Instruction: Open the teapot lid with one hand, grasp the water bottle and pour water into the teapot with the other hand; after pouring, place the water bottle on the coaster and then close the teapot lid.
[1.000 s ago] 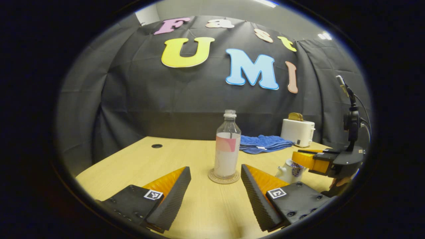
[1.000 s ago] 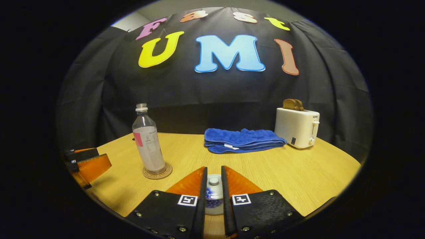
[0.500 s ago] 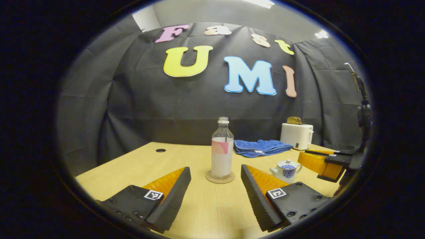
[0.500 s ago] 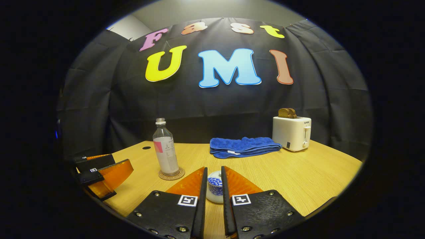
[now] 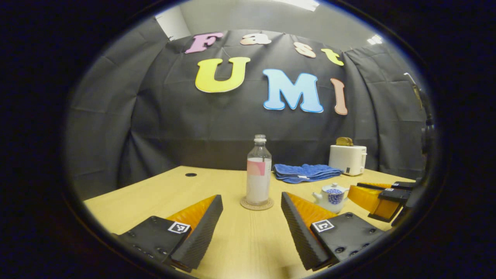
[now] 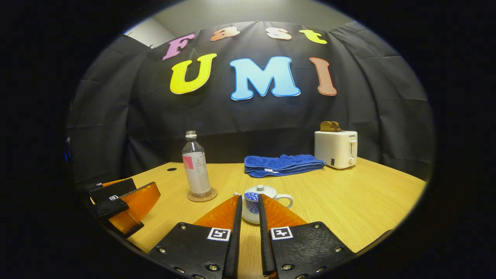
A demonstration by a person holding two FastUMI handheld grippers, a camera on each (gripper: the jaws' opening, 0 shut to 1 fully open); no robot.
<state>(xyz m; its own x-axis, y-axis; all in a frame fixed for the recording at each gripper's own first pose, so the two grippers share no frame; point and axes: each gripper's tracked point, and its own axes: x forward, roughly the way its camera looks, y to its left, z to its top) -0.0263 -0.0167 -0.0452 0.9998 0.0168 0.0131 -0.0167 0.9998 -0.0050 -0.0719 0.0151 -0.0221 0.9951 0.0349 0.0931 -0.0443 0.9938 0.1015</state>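
Observation:
A clear water bottle [image 5: 259, 170] with a pink label stands upright on a round coaster [image 5: 256, 203] mid-table. The small white and blue teapot [image 5: 331, 197] sits to its right with the lid on. My left gripper [image 5: 252, 217] is open, well short of the bottle, nothing between its fingers. In the right gripper view the teapot [image 6: 273, 195] and its lid [image 6: 260, 190] sit just beyond my right gripper [image 6: 249, 198], whose fingers stand nearly together, holding nothing. The bottle [image 6: 196, 170] and coaster [image 6: 202, 195] are further left.
A folded blue towel [image 6: 283, 164] and a white toaster [image 6: 335, 148] holding toast stand at the back of the wooden table [image 6: 348, 201]. The left gripper [image 6: 124, 205] shows at the table's left, the right gripper [image 5: 378, 195] beside the teapot. A cable hole [image 5: 190, 174] lies far left.
Both grippers have drawn back from the table things. The right gripper has come off the teapot lid, which stays on the pot. The bottle stays on the coaster.

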